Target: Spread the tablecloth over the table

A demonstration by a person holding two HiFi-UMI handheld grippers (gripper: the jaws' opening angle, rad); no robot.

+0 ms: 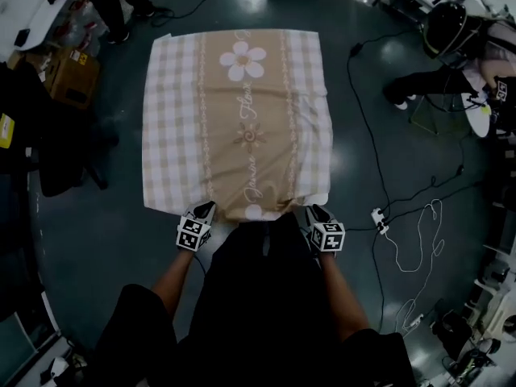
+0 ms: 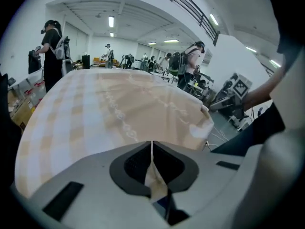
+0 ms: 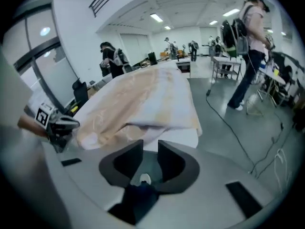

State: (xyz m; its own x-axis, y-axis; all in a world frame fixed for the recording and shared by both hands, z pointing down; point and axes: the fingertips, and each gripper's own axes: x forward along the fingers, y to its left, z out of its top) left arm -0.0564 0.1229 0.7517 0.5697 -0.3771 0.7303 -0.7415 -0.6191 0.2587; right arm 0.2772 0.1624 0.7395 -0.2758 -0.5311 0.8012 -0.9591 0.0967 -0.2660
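Note:
The beige tablecloth [image 1: 242, 119] with white checked sides and a flower print lies over the square table, its near right corner folded back [image 1: 310, 196]. My left gripper [image 1: 205, 210] is at the near edge, left of centre. It is shut on a thin pinch of the cloth's hem [image 2: 152, 171], and the tablecloth [image 2: 119, 113] stretches away ahead of it. My right gripper [image 1: 310, 210] is at the near right corner, open with nothing between its jaws. In the right gripper view, this gripper [image 3: 150, 147] faces the bunched tablecloth [image 3: 143, 104] above the white table edge [image 3: 178, 136].
Black and white cables [image 1: 419, 240] and a power strip [image 1: 379, 216] lie on the floor to the right. A cardboard box [image 1: 72, 75] stands at the left. People stand by the far left corner [image 1: 121, 6] and at the right [image 1: 451, 71].

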